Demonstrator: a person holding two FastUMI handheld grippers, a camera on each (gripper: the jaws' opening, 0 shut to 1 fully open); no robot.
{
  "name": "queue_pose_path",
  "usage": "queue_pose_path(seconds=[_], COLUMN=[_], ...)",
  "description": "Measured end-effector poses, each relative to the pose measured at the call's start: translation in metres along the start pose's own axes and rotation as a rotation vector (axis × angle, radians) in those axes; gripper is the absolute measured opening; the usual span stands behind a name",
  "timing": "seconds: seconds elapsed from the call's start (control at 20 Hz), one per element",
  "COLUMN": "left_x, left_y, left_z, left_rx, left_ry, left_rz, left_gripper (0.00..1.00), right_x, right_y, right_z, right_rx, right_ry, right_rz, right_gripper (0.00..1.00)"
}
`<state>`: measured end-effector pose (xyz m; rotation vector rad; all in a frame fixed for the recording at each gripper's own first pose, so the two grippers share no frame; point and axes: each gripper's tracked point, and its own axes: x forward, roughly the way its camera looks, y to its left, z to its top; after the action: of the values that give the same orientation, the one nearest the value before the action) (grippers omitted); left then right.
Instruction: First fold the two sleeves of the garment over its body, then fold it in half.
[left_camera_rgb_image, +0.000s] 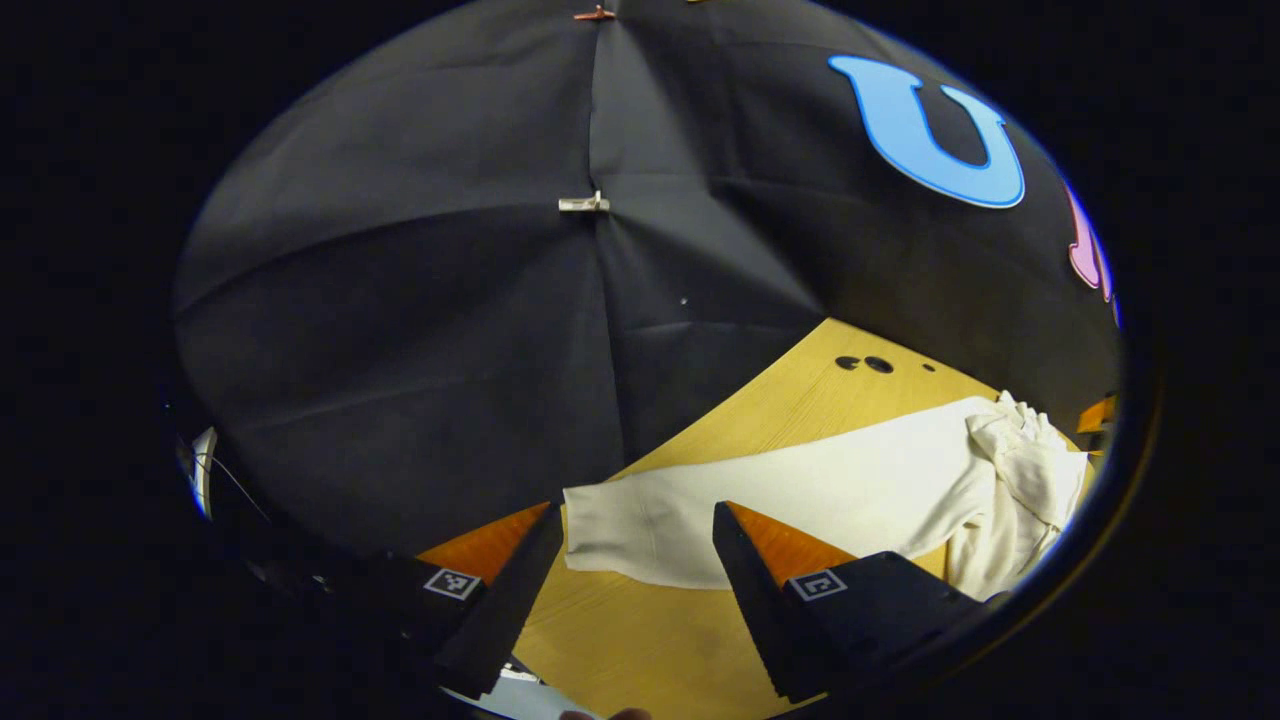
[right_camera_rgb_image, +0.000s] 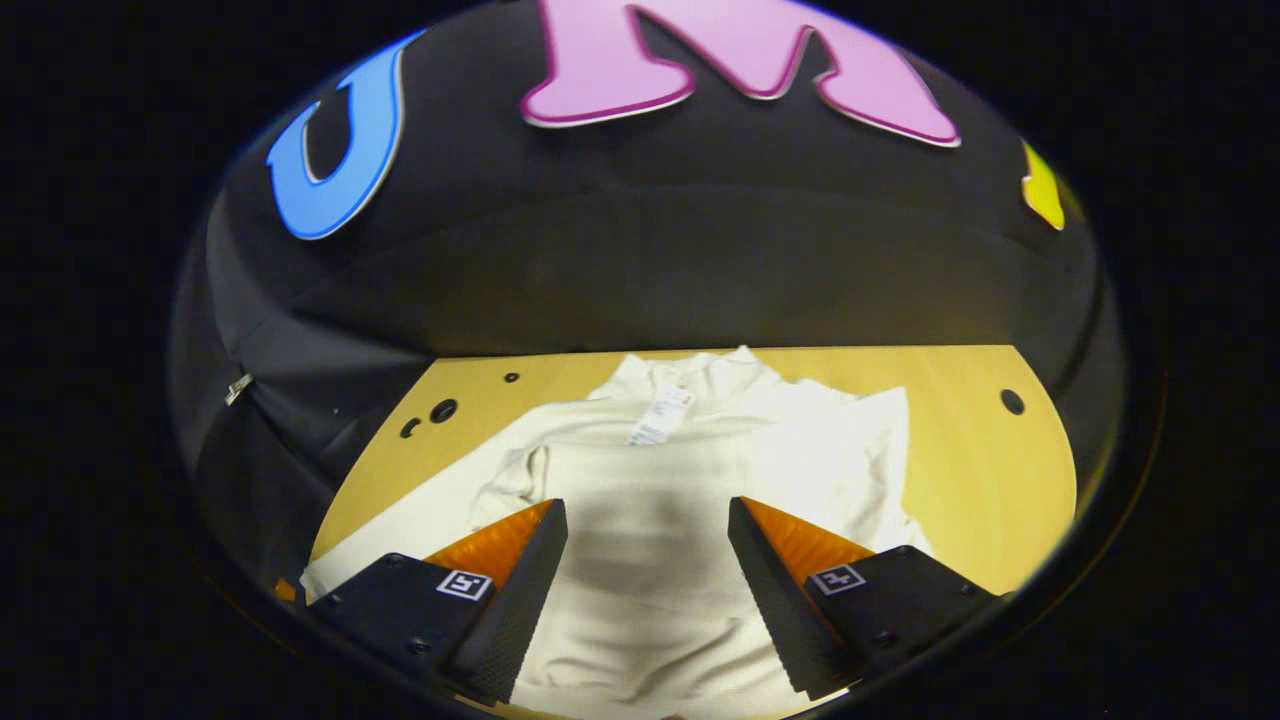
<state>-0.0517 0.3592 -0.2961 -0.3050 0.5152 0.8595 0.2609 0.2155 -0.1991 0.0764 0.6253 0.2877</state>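
Both tongs hovering agape, gripping nothing.
Cream garment lying flat on table, one sleeve stretching toward 9 o'clock. Soft, light, floppy; left tongs likely pinching it at the cuff.

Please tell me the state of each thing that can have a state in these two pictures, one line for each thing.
Garment: lying flat on the table, not folded in half.
Left sleeve: stretched out flat to the side, not folded.
Right sleeve: folded over the body.
Left claw: open, above the left sleeve's cuff, holding nothing.
Right claw: open, over the garment's body, holding nothing.
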Motion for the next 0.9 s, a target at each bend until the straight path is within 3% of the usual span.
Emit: queue_pose_path(seconds=[0.1, 0.3, 0.35, 0.5, 0.65, 0.8, 0.85, 0.9], left_x=[0.014, 0.038, 0.044, 0.053, 0.058, 0.059, 0.061, 0.061], left_y=[0.006, -0.001, -0.003, -0.003, -0.013, -0.022, -0.03, -0.037], left_z=[-0.008, -0.024, -0.029, -0.05, -0.051, -0.051, -0.052, -0.052], left_rx=[0.004, 0.01, 0.005, -0.01, 0.079, 0.087, 0.1, 0.12], left_ry=[0.025, 0.08, 0.102, 0.175, 0.151, 0.153, 0.148, 0.145], left_rz=[0.028, 0.012, 0.012, 0.017, 0.009, 0.008, -0.003, -0.007], left_gripper=[0.96, 0.96, 0.92, 0.96, 0.97, 0.85, 0.68, 0.6], right_x=[-0.016, -0.05, -0.056, -0.071, -0.077, -0.081, -0.082, -0.083], right_y=[-0.034, -0.092, -0.102, -0.124, -0.138, -0.143, -0.144, -0.146], right_z=[0.004, 0.0, -0.003, -0.012, -0.03, -0.038, -0.039, -0.041], right_rx=[0.055, 0.136, 0.158, 0.185, 0.161, 0.166, 0.164, 0.16], right_ry=[-0.018, -0.022, -0.028, -0.044, -0.006, 0.001, 0.002, 0.006], right_rz=[-0.05, -0.126, -0.141, -0.175, -0.191, -0.192, -0.194, -0.195], right_gripper=[0.99, 0.98, 0.98, 0.98, 0.99, 0.99, 0.98, 0.99])
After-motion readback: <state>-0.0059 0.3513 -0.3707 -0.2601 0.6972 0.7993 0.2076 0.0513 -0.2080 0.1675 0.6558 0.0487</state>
